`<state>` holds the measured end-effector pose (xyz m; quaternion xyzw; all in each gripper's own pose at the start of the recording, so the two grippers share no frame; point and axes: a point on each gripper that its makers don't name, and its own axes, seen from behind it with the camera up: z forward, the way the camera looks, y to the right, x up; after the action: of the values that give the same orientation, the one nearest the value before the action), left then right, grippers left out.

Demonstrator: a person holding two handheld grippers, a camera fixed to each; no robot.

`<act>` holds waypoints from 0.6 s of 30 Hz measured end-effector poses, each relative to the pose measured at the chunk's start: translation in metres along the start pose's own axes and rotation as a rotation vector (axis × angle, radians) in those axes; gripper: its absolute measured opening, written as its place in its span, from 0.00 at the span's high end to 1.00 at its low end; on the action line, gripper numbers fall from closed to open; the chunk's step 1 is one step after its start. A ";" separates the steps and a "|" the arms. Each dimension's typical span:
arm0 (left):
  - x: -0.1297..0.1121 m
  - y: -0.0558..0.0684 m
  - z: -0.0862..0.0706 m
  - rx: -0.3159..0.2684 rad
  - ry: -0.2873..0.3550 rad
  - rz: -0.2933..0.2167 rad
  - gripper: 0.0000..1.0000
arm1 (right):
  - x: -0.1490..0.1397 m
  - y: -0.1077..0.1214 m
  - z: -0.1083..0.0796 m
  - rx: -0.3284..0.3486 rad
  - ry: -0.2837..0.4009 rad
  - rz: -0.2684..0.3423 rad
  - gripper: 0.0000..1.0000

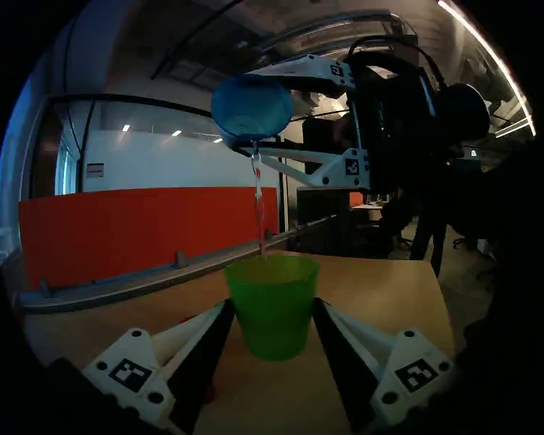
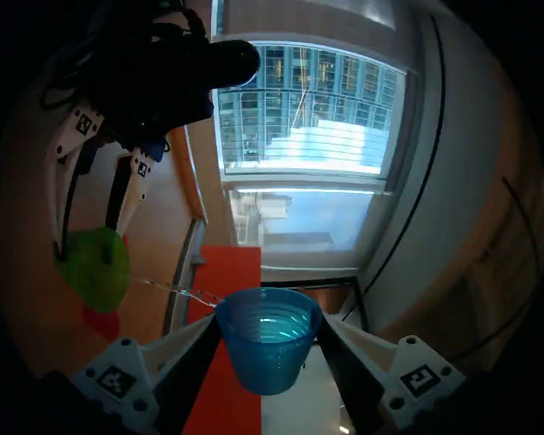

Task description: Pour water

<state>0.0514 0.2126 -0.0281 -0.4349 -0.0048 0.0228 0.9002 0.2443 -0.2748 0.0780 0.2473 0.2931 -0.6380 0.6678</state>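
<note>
Left gripper view: left gripper (image 1: 272,308) closed on the green cup (image 1: 272,322), upright on the table (image 1: 388,290); a water stream (image 1: 258,203) falls into it from the tilted blue cup (image 1: 252,107). Right gripper view: right gripper (image 2: 268,322) clamps the blue cup, with water remaining; pouring judged midway.

A pale wooden counter (image 1: 388,290) runs back to a grey metal rail (image 1: 163,270) along its far edge, and an orange partition panel (image 1: 127,232) stands just behind that rail. Bright strip lights (image 1: 497,67) cross the dark ceiling above. In the right gripper view a large window (image 2: 308,109) shows tall glass-fronted buildings outside in daylight.
</note>
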 end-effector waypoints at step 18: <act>0.002 0.000 0.001 0.000 0.001 -0.001 0.22 | 0.013 0.001 0.007 -0.013 0.007 -0.099 0.10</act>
<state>0.0534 0.2134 -0.0274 -0.4347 -0.0045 0.0220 0.9003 0.2460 -0.2889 0.0737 0.2305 0.3115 -0.6673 0.6361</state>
